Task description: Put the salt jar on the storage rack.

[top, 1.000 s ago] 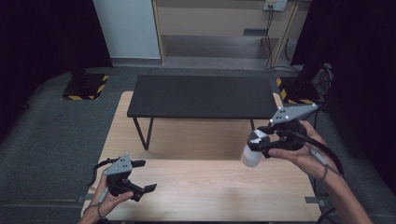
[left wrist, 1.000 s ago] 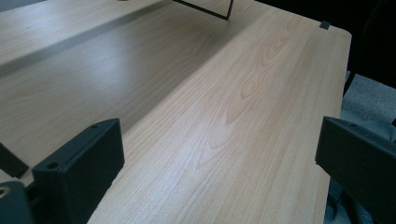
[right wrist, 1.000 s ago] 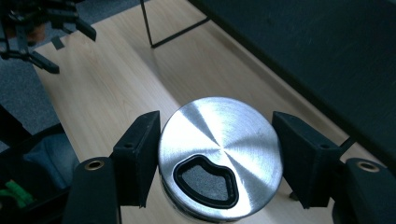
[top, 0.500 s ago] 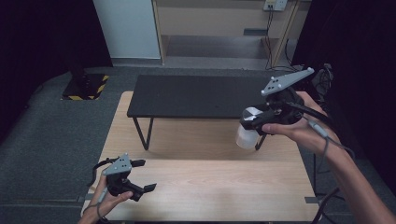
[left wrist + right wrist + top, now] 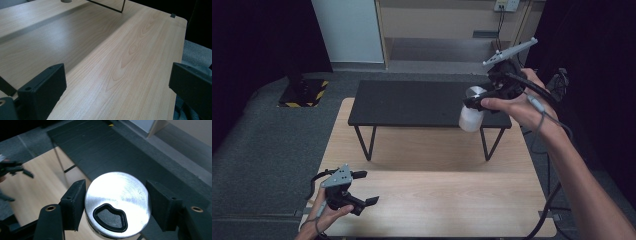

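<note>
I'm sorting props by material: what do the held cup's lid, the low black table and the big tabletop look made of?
The cup's lid looks like brushed metal: silvery, fine circular scratches, bright glare; its drink opening has a black, probably rubber rim. The low black table shows a matte, faintly grained top, possibly painted wood, on thin, likely metal legs. The big tabletop looks like pale wood or laminate, with clear grain.

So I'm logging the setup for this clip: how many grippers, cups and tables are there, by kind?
Grippers: 2, the left gripper low over the wooden table and the right gripper raised near the black table.
Cups: 1, the white cup with a metal lid, clamped in the right gripper.
Tables: 2, one wooden, one black.
Total: 5.
</note>
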The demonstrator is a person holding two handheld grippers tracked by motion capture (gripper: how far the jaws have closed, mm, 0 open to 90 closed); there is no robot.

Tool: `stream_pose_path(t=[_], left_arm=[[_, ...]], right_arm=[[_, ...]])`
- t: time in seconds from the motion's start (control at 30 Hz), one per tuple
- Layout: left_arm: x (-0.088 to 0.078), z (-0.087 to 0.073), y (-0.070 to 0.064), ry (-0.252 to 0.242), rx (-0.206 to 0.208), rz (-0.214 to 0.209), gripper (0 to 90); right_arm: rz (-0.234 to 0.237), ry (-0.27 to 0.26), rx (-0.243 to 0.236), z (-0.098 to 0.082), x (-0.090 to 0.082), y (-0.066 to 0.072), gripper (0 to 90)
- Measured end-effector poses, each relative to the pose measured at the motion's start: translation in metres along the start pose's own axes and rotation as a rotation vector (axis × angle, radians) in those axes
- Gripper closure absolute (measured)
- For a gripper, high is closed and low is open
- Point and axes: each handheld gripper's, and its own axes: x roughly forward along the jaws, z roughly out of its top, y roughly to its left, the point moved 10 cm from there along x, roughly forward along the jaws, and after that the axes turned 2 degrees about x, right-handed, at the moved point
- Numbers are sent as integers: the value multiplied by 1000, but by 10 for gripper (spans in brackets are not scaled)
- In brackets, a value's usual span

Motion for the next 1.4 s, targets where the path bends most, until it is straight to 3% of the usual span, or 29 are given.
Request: stream_pose_path(t=[0.37, 0.5, 0.7, 1.07, 1.4], left_arm=[[-1, -1, 2, 3, -4, 0, 4], [-1, -1, 3, 4, -3, 2, 4], [-2, -2, 2, 9, -4, 6, 4], [-13, -10, -7, 14, -26, 39, 4], [-24, -14, -12, -20, -25, 79, 7]], right_arm=[[-136, -9, 97, 21, 6, -41, 346], [-160, -11, 132, 18, 12, -61, 346], [-195, 12, 157, 9, 26, -82, 346], [-174, 51, 171, -15, 46, -102, 346], [-147, 65, 175, -28, 60, -113, 345]])
